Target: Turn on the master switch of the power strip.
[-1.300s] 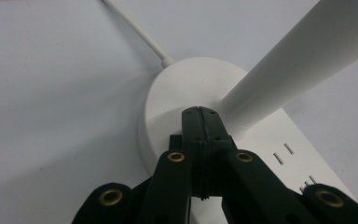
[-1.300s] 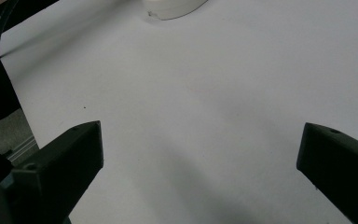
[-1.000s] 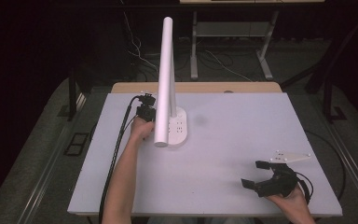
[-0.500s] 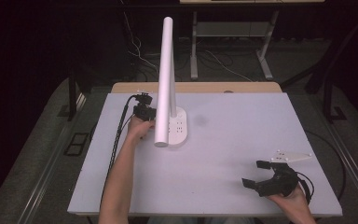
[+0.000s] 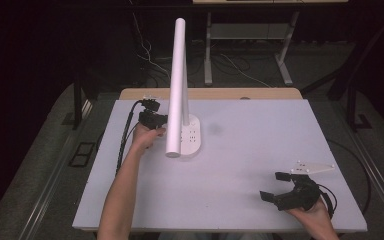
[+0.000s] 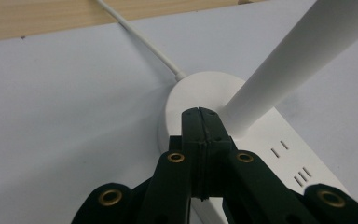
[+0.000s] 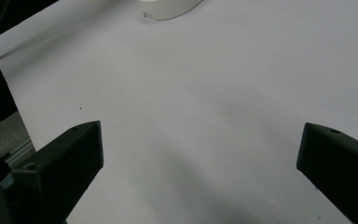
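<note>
Dark room, cables and desk legs on the floor behind a white table, wooden strip along its far edge.

Landmark: lamp base, white, oval, flat on the table left of centre, toward the far edge. Small dark slots on its top face. Tall white tube rising from the base, upright. White cord leaving the far end of the base, running off toward the wooden strip.

No containers anywhere on the table; nothing held in or on the base besides the tube.

Left gripper just left of the base, at its far end, hand behind it, forearm stretched up from the near edge. Black cable trailing back along the arm. In the left gripper view, jaws pressed flat together, tips meeting over the rounded top of the base, right beside the foot of the tube. Nothing between them. Contact with the base likely, not certain.

Right gripper well apart from the base, near the right front corner of the table, held low by the right hand, grey plate on top. Jaws spread wide, bare tabletop between them in the right gripper view. Near end of the base at the top edge of that view, far off.
</note>
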{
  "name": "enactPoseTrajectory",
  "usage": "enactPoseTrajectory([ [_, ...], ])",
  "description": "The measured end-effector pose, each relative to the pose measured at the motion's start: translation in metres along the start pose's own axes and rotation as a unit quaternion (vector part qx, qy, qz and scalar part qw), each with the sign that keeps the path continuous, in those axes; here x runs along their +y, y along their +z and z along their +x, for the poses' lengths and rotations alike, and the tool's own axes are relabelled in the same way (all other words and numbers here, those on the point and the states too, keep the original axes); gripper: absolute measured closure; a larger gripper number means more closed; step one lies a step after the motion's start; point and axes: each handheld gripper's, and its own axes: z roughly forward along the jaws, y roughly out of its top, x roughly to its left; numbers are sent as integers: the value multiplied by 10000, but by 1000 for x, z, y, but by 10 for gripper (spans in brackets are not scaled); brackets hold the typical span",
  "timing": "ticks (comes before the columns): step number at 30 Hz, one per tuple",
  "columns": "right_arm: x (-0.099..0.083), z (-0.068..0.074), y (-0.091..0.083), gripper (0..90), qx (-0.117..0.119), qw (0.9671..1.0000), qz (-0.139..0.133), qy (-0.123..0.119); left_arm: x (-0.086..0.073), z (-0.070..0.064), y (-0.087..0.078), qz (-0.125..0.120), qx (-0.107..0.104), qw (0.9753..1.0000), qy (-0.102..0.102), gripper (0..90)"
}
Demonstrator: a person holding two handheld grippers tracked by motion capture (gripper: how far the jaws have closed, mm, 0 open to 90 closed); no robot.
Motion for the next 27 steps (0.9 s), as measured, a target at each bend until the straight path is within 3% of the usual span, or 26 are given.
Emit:
enactPoseTrajectory([
  [5, 0, 0, 0, 0, -1, 10000, -1, 0, 1, -1, -11, -113, -7, 9999, 53, 897],
  [13, 0, -1, 0, 0, -17, 10000, -16, -4, -4, 1, -35, -254, 3, 9997, -41, 893],
  [16, 0, -1, 0, 0, -22, 10000, -18, 14, -6, 1, -42, -285, -1, 9995, -98, 797],
  [21, 0, -1, 0, 0, -24, 10000, -38, 23, -10, 1, -52, -316, -119, 9987, -371, 549],
  [23, 0, -2, 0, 0, -25, 10000, -40, 25, -12, 0, -56, -359, -96, 9984, -415, 476],
  [27, 0, -2, 0, 0, -22, 10000, -38, 26, -16, -1, -65, -476, -262, 9977, -403, 302],
])
